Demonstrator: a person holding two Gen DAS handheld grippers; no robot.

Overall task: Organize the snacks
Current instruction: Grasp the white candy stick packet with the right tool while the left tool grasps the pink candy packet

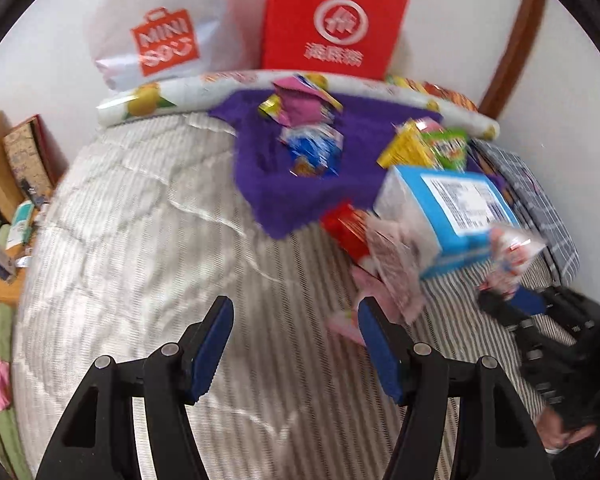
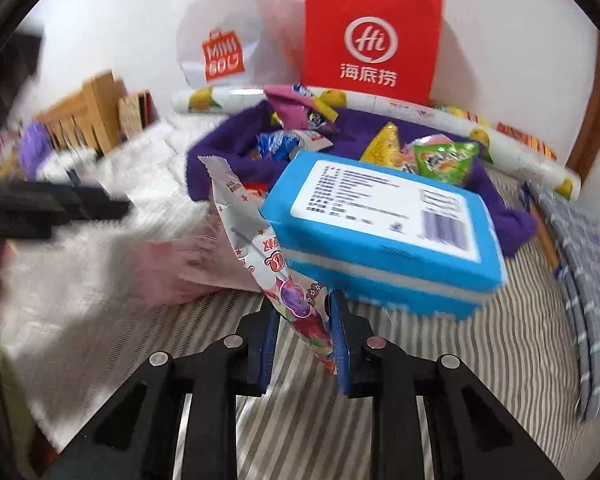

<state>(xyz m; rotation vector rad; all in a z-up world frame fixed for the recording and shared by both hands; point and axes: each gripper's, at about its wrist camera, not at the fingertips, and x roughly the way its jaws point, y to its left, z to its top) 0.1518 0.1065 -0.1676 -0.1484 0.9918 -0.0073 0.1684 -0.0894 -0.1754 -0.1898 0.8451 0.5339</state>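
Note:
My right gripper is shut on the lower end of a white snack packet printed with fruit, which stands up beside a blue box on the striped bed. The left wrist view shows the same packet in the right gripper at the far right. My left gripper stands open over the quilt with nothing between its fingers; a pink packet and a red packet lie just beyond its right finger. More snacks lie on a purple cloth behind.
A red paper bag and a white plastic bag lean on the wall behind a lemon-print roll. A checked cloth lies at the bed's right edge. Wooden furniture stands to the left of the bed.

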